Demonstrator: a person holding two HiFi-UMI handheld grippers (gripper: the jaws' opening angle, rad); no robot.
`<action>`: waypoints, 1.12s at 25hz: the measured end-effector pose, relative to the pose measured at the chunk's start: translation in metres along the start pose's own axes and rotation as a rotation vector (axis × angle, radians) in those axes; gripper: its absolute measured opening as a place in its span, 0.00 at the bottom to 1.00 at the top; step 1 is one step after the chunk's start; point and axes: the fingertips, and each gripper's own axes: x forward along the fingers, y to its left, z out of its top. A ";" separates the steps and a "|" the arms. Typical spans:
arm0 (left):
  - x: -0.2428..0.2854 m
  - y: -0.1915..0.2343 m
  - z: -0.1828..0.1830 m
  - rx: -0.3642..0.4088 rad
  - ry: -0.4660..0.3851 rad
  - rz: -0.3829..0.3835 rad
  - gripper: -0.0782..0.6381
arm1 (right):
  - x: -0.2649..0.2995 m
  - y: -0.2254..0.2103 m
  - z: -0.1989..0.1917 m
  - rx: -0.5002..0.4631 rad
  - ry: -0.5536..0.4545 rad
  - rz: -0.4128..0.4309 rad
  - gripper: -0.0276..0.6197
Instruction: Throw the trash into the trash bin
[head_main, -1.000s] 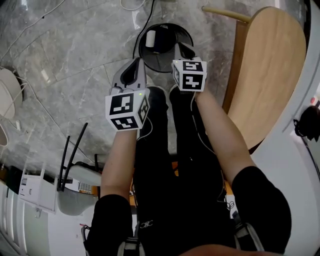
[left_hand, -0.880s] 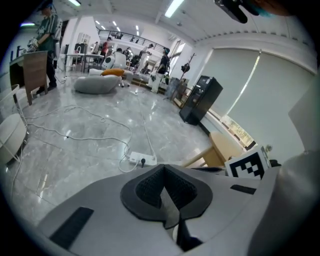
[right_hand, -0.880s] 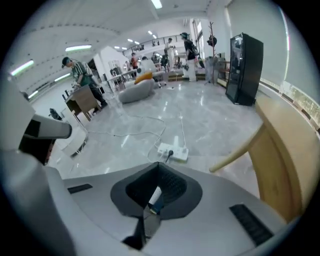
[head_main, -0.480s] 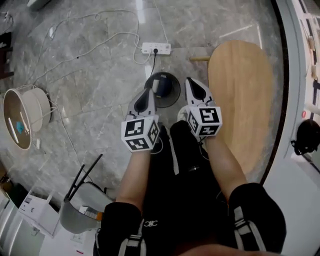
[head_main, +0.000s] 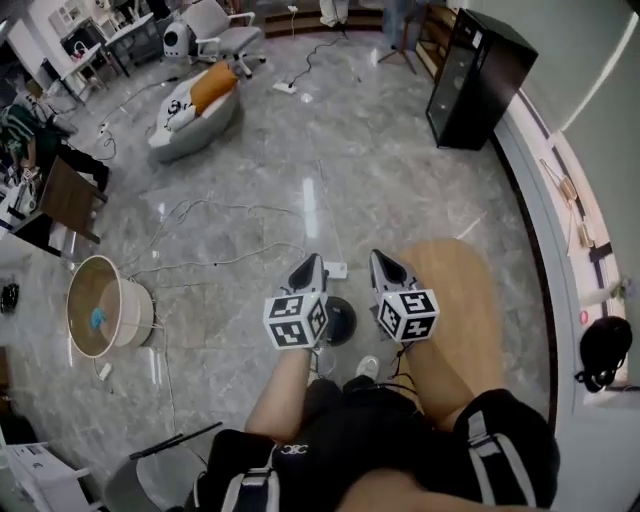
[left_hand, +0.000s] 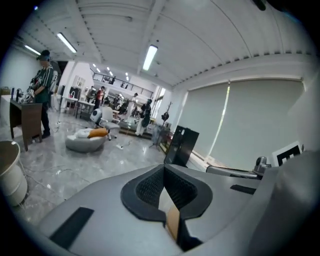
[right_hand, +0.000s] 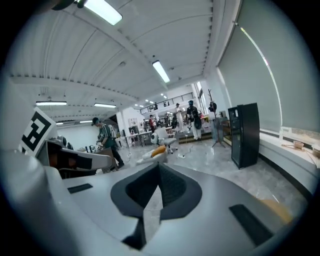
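Note:
The black round trash bin stands on the marble floor by my feet, half hidden behind my left gripper's marker cube; its inside does not show. Both grippers are held up side by side, well above it and pointing out across the room. My left gripper has its jaws together, only a thin slit between the pads with nothing gripped. My right gripper is shut and empty too. No trash is visible.
A round wooden table is at my right, against a white counter. A beige basket stands at left, a white power strip and cables lie ahead. Farther off are a black cabinet, a beanbag and a person at a desk.
Both grippers have risen together from just over the black bin to well above it. The head view has lifted from the floor to take in the room.

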 end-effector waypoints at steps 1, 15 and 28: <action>-0.010 -0.009 0.019 0.022 -0.028 -0.004 0.12 | -0.009 0.002 0.021 0.001 -0.033 -0.004 0.06; -0.133 -0.070 0.158 0.187 -0.276 0.028 0.12 | -0.101 0.040 0.170 -0.046 -0.311 0.009 0.06; -0.114 -0.073 0.170 0.223 -0.265 0.019 0.12 | -0.090 0.012 0.191 -0.063 -0.322 -0.053 0.06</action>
